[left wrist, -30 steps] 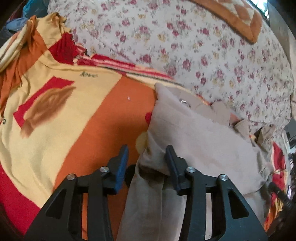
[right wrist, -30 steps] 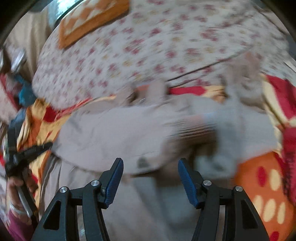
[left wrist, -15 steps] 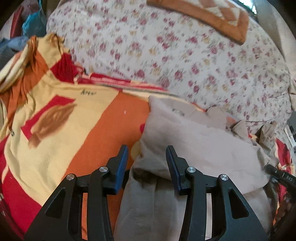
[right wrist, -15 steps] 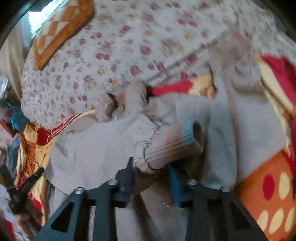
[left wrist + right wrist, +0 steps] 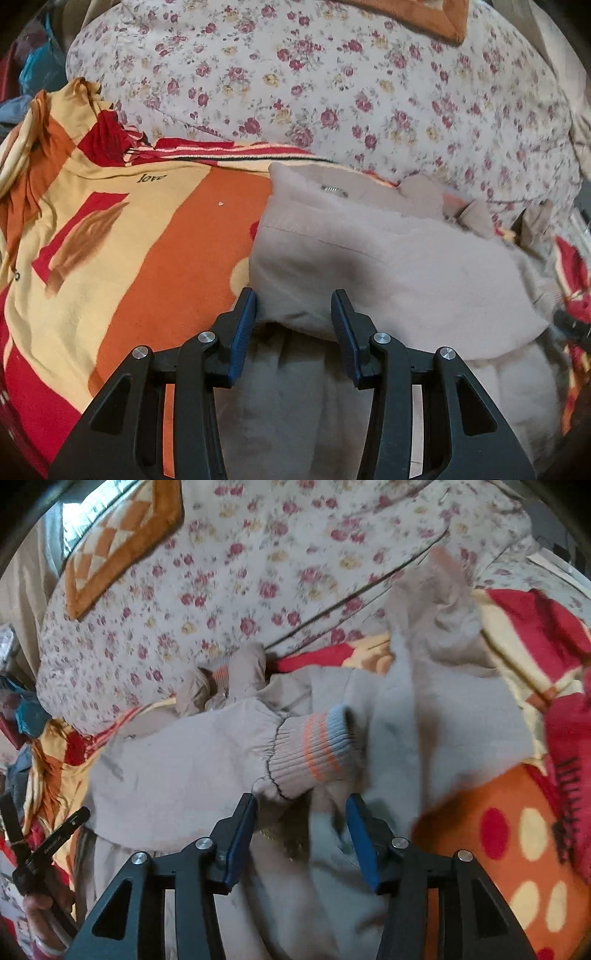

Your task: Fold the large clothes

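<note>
- Garment: beige jacket (image 5: 388, 266) lies on bed, partly folded, thick folded edge facing the camera in left wrist view, lower layers spread underneath toward the viewer.
- Jacket rests on orange-yellow-red blanket (image 5: 140, 251); blanket has word "love" printed near its far edge.
- Floral quilt (image 5: 332, 85) bunched behind jacket and blanket; orange patterned cushion (image 5: 118, 542) on top of it at the far side.
- Left gripper (image 5: 293, 325): jaws part open, straddling the near folded edge of jacket; left pad sits right at the fabric, right pad looks clear of it; no firm pinch visible.
- Right gripper (image 5: 301, 830): jaws opening, jacket fabric bunched between them, pads not pressing on it; left pad just beside the sleeve.
- Sleeve cuff (image 5: 317, 746): ribbed, orange and blue stripes, lies across jacket body just above right jaws, opening pointing right.
- More grey-beige jacket cloth runs up to the right in right wrist view, draped over blanket toward quilt; blurred there.
- Crumpled collar or hood area (image 5: 225, 679) at far edge of jacket, against quilt.
- Left gripper also seen at left border of right wrist view, with a hand (image 5: 40, 904) on its handle.
- Blue and dark clothes (image 5: 33, 74) piled at far left, beyond blanket.
</note>
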`<state>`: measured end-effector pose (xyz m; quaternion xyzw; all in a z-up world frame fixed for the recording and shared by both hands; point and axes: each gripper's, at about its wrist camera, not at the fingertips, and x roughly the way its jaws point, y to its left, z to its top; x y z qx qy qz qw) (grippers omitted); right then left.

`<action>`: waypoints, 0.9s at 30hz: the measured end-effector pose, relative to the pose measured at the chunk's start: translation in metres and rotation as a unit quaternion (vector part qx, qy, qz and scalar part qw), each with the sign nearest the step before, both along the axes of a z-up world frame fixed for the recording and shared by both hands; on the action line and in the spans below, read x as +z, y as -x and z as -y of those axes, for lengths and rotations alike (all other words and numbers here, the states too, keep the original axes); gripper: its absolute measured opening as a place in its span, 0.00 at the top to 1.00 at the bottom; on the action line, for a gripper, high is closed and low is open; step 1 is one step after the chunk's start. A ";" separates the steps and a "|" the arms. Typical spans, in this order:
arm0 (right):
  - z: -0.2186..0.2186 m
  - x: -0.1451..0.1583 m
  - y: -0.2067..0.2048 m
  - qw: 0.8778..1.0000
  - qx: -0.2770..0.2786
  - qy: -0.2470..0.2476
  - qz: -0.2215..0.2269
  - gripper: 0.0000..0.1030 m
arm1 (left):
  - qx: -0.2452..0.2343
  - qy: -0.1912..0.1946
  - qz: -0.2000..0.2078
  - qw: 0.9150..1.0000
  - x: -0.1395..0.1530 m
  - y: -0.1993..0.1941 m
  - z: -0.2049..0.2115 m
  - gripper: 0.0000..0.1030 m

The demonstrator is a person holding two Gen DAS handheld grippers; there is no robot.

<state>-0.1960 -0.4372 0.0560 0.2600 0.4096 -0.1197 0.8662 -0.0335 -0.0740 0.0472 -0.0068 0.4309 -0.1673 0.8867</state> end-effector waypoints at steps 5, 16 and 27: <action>0.023 -0.012 0.019 0.999 -0.020 -0.021 -0.015 0.52 | -0.016 0.035 0.011 0.999 0.015 0.010 0.006 0.59; 0.063 0.012 0.020 0.998 -0.056 -0.008 0.022 0.49 | -0.062 0.008 -0.010 0.998 -0.005 0.020 0.034 0.38; 0.135 0.010 -0.082 0.993 -0.113 0.035 0.016 0.38 | -0.058 -0.003 -0.023 0.998 -0.022 0.014 0.043 0.37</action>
